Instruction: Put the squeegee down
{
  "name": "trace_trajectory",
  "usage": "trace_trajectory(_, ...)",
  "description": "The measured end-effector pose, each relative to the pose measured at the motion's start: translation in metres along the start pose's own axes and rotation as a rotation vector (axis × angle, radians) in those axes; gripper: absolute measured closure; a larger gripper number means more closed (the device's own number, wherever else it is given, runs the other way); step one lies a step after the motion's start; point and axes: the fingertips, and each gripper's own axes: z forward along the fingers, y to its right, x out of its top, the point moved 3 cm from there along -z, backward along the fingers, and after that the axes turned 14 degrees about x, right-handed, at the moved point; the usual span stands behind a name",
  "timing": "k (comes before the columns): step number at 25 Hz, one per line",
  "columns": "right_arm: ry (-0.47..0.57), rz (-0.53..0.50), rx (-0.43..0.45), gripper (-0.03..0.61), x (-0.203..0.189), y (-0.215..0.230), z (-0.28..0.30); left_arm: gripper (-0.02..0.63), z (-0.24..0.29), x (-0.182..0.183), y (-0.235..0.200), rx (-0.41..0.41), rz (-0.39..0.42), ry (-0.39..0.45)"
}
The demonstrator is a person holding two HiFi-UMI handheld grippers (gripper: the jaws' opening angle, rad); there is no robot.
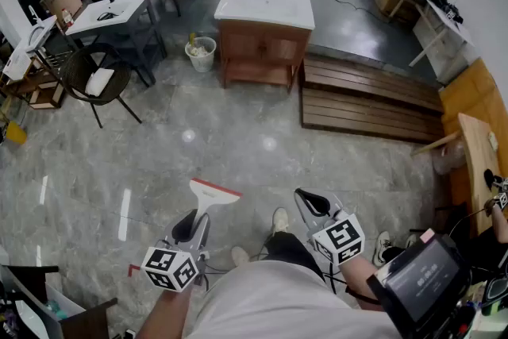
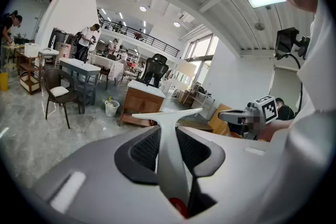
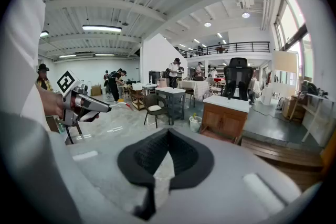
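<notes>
**Item 1: left gripper**
- Fingers: I read its black ribbed pads as part-way apart and clamped on the handle of the white plastic squeegee with a red-edged blade.
- Hold: the handle runs out between the pads, and the blade sits crosswise beyond the tips.
- Place: the squeegee is held in the air above the grey marble-look floor, not set down. It is on my side of the brown wooden cabinet with a white top, well apart from it.
- Pose: the gripper is aimed toward the cabinet and tipped a little downward. Its marker cube sits at the rear, with the forearm behind that.

**Item 2: right gripper**
- Fingers: I see the pad tips together, with nothing between them.
- Place: just right of the left gripper, about as far from the cabinet.
- Pose: it is also aimed toward the cabinet and tipped slightly downward, with its own marker cube at the rear. The hand behind it is held close to the body.
</notes>
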Motion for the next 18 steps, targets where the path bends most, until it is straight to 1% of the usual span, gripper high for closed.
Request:
trace_trajectory(3,-0.002,0.007,0.0,0.577,-0.008,0.004,0.003,0.509,0.008,-0.004,-0.003,0.007,0.002,-0.003)
trace_trajectory(5,0.001,0.009,0.007,0.577,-0.004,0.021,0.004,0.509,0.023,0.007,0.002,0.016,0.006,-0.001)
trace_trajectory(8,0.001,-0.013,0.025,0.577,0.012,0.064,0.006,0.509,0.058,0.036,0.021,0.029,0.005,0.008)
trace_trajectory(10,0.006,-0.018,0.028,0.577,0.016,0.097,0.012,0.509,0.084,0.051,0.031,0.035,0.007,0.018)
trace_trajectory(13,0.012,0.001,0.03,0.577,0.017,0.142,0.016,0.509,0.123,0.067,0.047,0.046,0.009,0.012)
trace_trajectory(18,0.022,-0.032,0.03,0.567,0.022,0.22,0.012,0.509,0.19,0.094,0.082,0.061,0.015,0.012)
